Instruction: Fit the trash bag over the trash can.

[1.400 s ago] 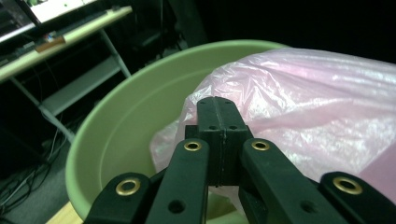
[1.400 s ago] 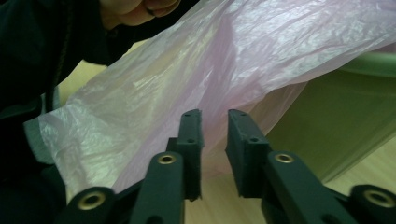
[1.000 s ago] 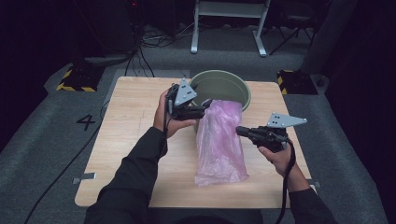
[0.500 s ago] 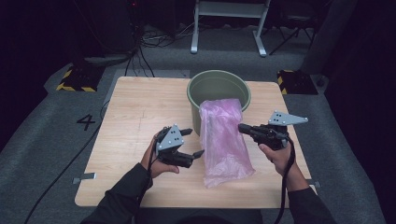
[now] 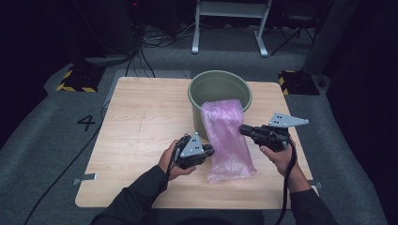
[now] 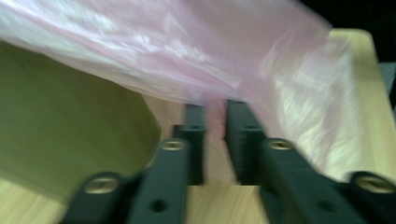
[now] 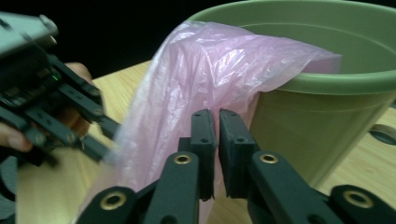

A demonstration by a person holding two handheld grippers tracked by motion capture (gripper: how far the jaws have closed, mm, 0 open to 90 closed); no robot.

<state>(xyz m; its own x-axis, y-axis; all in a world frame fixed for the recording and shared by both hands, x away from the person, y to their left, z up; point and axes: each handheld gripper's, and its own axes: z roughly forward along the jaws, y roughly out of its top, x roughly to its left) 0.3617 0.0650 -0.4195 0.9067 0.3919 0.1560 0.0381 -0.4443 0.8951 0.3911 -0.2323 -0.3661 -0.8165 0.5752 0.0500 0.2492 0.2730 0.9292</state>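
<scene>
Pink plastic bag point(image 5: 228, 138): 1 item, thin and translucent, draped from the rim of the green bucket point(image 5: 213, 86) down its near wall onto the wooden table point(image 5: 136, 122), lower end lying flat near the front edge. Left gripper point(image 5: 212, 151): at the bag's left edge, low on the sheet; jaws just closed, standing nearly together in the left gripper view with a fold of pink film point(image 6: 215, 116) pinched between the 2 fingers point(image 6: 194, 122). Right gripper point(image 5: 243, 129): at the bag's right edge, higher up, just beside the bucket wall; jaws almost together in the right gripper view, a strip of the bag point(image 7: 205, 70) caught between the 2 fingers point(image 7: 203, 128), the rest of the sheet rising above and behind them to the rim. Bucket: upright at the table's far side, mouth open, bag's upper end hooked over its near lip. Hands: 1 on each gripper, entering from the near edge.
</scene>
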